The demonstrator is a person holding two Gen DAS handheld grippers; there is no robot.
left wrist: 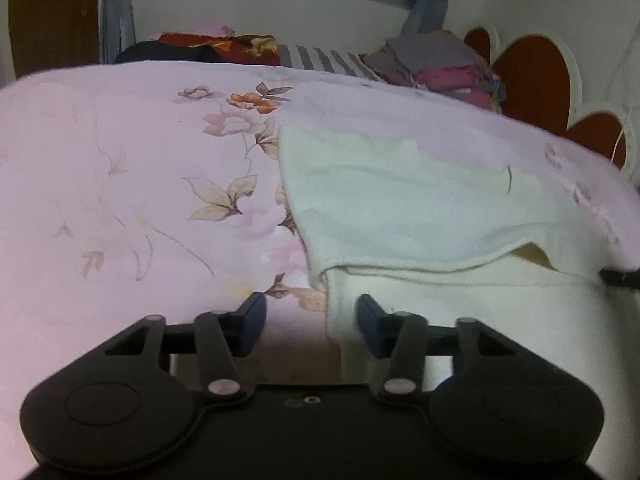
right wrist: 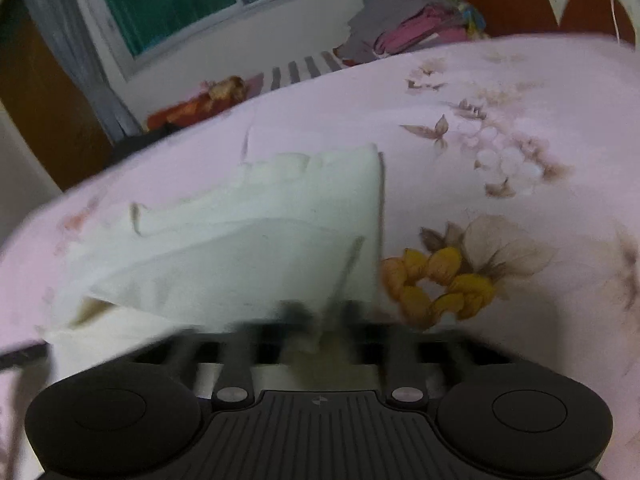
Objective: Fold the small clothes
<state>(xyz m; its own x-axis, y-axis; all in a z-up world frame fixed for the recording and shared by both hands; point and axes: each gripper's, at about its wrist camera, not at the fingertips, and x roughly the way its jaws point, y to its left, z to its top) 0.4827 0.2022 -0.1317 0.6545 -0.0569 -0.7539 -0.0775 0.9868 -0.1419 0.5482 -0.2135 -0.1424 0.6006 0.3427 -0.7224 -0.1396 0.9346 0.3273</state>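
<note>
Right gripper (right wrist: 320, 316) is pinching the near corner of the cream garment (right wrist: 256, 248): fingers are blurred but standing almost together, with a ridge of cloth rising between them, so I'm reading it as clamped on fabric. Left gripper (left wrist: 310, 322) is sitting with its jaws roughly half apart; the garment's left edge is running between the blue pads (left wrist: 370, 320), and neither pad looks to be pressing on it, so nothing is held there. Garment is lying on the pink floral bedsheet (left wrist: 120, 160), already doubled: an upper layer (left wrist: 400, 208) is lying over a lower one whose near strip (left wrist: 460, 308) is showing toward the cameras, with a yellowish inner face peeking out under the fold lip. Judging by that, a fold is in progress, with the right side carrying the cloth and the left side lining up on the edge. The next move is calling for the left jaws to close on that edge, grabbing the layer intended and not the sheet under it, then both hands to travel together so the hem lands square. Risk as I see it: the thin cloth is slipping easily from a one-corner pinch, and the sheet is bunching up if caught. A pile of other clothes (right wrist: 408, 28) is sitting at the far side of the bed, well apart.
</note>
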